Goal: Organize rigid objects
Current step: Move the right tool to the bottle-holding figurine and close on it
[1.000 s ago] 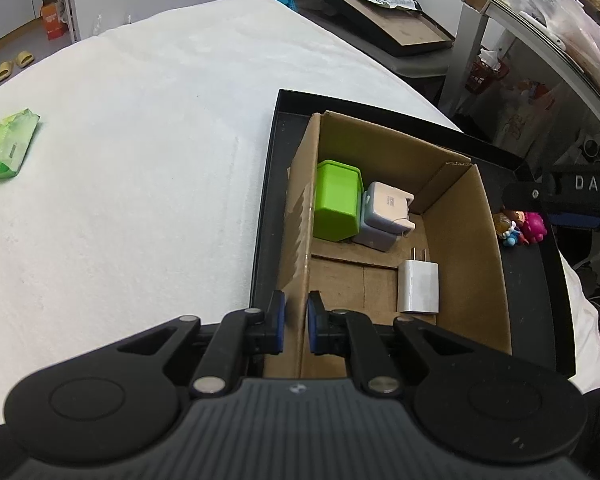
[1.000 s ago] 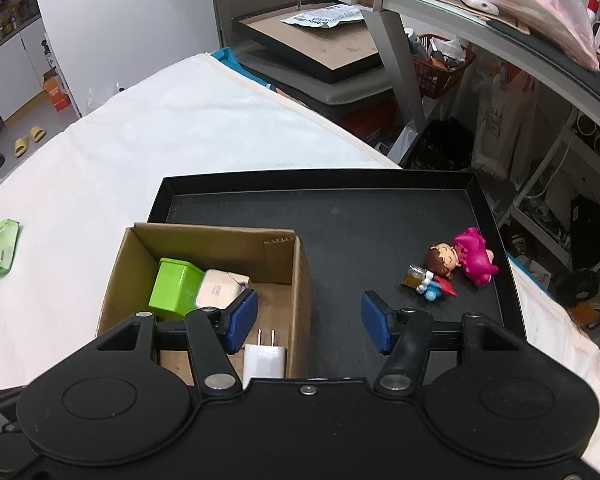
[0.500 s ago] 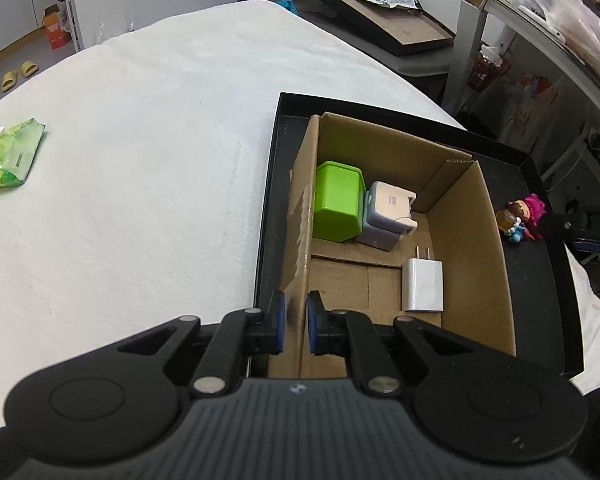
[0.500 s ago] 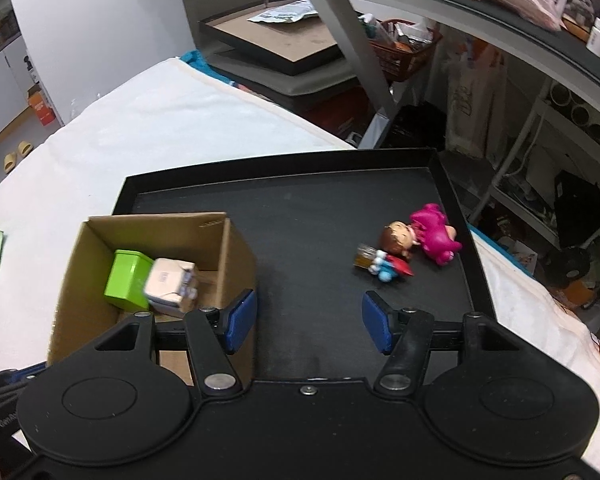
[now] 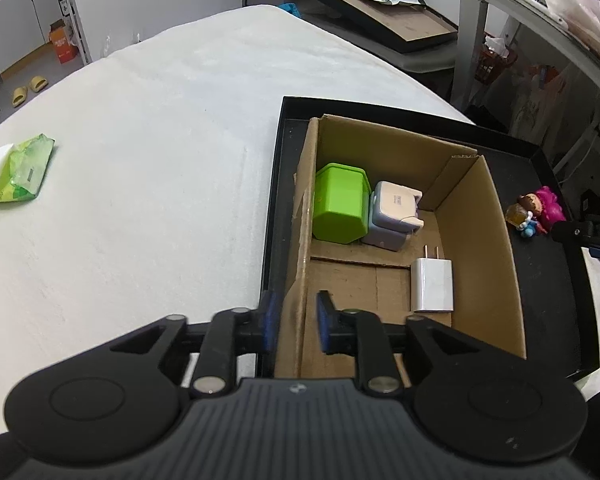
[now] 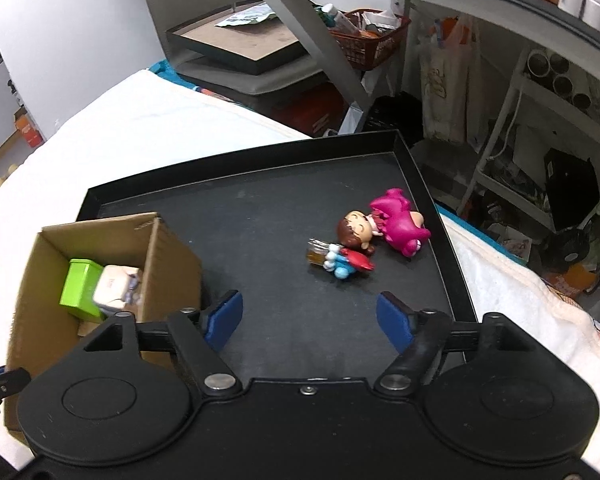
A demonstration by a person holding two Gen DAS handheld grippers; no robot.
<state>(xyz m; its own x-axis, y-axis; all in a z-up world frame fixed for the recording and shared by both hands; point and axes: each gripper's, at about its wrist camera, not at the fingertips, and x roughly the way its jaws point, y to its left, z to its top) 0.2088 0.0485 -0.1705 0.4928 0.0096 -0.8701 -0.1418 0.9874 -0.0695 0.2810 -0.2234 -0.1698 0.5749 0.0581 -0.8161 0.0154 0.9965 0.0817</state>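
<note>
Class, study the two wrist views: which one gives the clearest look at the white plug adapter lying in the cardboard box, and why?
The left wrist view. It looks down into the cardboard box, so the white plug adapter shows whole, prongs included, lying flat on the box floor. In the right wrist view the right gripper and the box wall cover that spot, so the adapter cannot be seen.

Even, diffuse indoor light fills both fisheye views, leaving only soft shadows inside the open brown cardboard box (image 5: 404,248) and under the small pink and red toy figures (image 6: 374,236). The white cloth-covered table (image 5: 140,168) reads bright, nearly washed out. The shallow black plastic tray (image 6: 268,216) shows faint sheen. Straight edges bow toward the frame borders. Motion blur softens the right wrist view, notably the box and background shelving.
</note>
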